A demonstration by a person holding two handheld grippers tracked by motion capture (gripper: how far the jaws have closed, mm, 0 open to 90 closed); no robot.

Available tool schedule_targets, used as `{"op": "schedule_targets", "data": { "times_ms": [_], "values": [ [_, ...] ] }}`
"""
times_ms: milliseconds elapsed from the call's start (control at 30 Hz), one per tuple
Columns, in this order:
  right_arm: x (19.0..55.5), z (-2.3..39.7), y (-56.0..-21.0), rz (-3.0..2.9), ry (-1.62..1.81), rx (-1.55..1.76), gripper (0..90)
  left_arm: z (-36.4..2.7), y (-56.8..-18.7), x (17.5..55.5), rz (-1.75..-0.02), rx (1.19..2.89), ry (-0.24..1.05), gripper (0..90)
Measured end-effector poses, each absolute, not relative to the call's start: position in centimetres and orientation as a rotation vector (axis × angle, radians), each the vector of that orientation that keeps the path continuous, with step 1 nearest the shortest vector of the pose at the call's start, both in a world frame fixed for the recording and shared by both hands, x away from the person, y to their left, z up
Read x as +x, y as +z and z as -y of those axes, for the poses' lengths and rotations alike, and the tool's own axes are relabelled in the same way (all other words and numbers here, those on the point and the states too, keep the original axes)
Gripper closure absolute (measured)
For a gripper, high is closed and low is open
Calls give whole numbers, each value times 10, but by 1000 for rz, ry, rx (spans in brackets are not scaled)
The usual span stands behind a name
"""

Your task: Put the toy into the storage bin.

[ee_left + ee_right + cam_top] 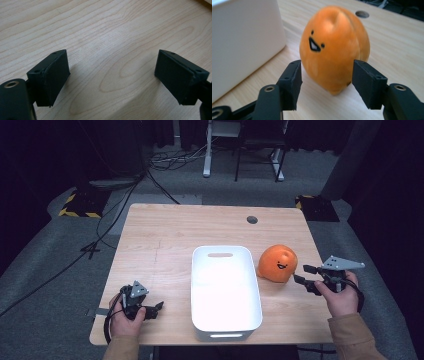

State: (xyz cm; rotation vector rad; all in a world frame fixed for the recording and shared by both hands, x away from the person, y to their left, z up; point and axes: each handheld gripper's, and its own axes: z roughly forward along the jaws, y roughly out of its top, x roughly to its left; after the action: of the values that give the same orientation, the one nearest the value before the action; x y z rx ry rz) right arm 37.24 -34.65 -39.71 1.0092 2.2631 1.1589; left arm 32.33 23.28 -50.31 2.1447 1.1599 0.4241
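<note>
Approach to grasp: orange plush toy (334, 47) not yet gripped

Right gripper (325, 77) jaws half open, toy just ahead, untouched; next, advance and close. Left gripper (112, 75) jaws wide, empty

the white rectangular plastic tub (226, 292) fills the middle of the light wooden table (165, 227), just left of the orange smiling plush ball (277, 263); bare wood lies either side.
</note>
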Motion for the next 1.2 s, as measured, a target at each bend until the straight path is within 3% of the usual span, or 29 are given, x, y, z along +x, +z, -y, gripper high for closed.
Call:
{"op": "schedule_targets", "data": {
  "times_ms": [567, 1000, 1200],
  "values": [
    [415, 342, -380, -2239, 1289, 918, 539, -233, -503, 323, -1160, 2145, 424, 128],
    [442, 332, -390, -2262, 1318, 953, 551, -233, -503, 323, -1160, 2145, 425, 128],
    [448, 329, -395, -2299, 1307, 896, 771, -233, -503, 323, -1160, 2145, 424, 128]
  ]
}}
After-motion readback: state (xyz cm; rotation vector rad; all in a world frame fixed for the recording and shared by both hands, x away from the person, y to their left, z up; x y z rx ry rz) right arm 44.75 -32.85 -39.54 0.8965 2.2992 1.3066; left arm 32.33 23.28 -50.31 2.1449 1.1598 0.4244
